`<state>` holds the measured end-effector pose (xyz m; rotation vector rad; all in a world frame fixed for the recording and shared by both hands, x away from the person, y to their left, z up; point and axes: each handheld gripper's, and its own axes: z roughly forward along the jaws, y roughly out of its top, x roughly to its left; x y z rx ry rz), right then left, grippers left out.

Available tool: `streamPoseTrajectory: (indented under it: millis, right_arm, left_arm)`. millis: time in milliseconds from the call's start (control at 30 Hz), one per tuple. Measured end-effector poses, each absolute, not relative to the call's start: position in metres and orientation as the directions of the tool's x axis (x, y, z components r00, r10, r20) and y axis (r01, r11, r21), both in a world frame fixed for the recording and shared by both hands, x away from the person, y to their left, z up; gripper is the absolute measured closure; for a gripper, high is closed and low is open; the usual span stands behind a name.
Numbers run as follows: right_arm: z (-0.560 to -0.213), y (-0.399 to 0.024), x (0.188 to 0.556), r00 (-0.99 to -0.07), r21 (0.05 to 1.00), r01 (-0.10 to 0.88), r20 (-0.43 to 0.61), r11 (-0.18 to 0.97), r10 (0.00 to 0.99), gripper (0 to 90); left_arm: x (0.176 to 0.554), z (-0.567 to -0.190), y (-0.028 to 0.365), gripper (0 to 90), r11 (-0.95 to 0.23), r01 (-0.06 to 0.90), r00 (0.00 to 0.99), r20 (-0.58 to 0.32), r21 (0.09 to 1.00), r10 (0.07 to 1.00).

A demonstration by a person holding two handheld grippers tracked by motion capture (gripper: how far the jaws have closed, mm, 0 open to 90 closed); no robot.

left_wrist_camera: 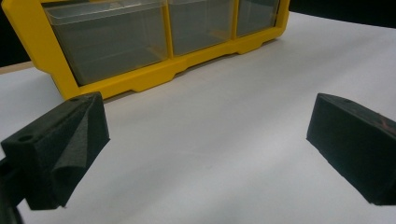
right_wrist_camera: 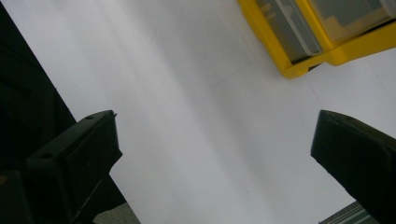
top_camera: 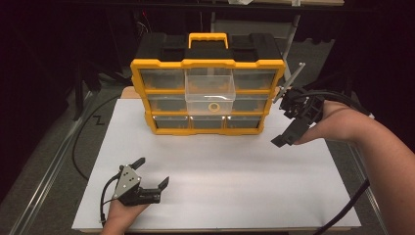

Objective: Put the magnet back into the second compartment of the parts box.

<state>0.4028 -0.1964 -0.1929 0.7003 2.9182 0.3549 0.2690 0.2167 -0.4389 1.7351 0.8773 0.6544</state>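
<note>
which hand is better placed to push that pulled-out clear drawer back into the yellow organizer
Probably the right. The right gripper hovers open beside the organizer, nearer the clear drawer; the left gripper sits open low at the table's near edge.

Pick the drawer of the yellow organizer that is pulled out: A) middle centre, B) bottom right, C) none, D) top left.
A: in the high view the clear drawer in the centre column juts forward from the yellow organizer with a small ring inside, while the others sit flush.
</note>
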Motion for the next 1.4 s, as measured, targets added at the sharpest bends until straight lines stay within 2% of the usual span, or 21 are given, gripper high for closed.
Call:
streamPoseTrajectory:
  millis: [467,1400]
  right_arm:
    - [-0.232,-0.192,0.406,-0.884,0.255,0.437,-0.056,0.863,0.465,0.2]
    - [-0.34,-0.189,0.41,-0.871,0.163,0.483,-0.006,0.86,0.491,0.2]
  left_arm:
    - [0.269,-0.438,0.219,0.2,-0.2,0.253,0.588,0.013,0.947,0.809]
    - [0.27,-0.439,0.22,0.2,-0.192,0.275,0.583,-0.004,0.942,0.813]
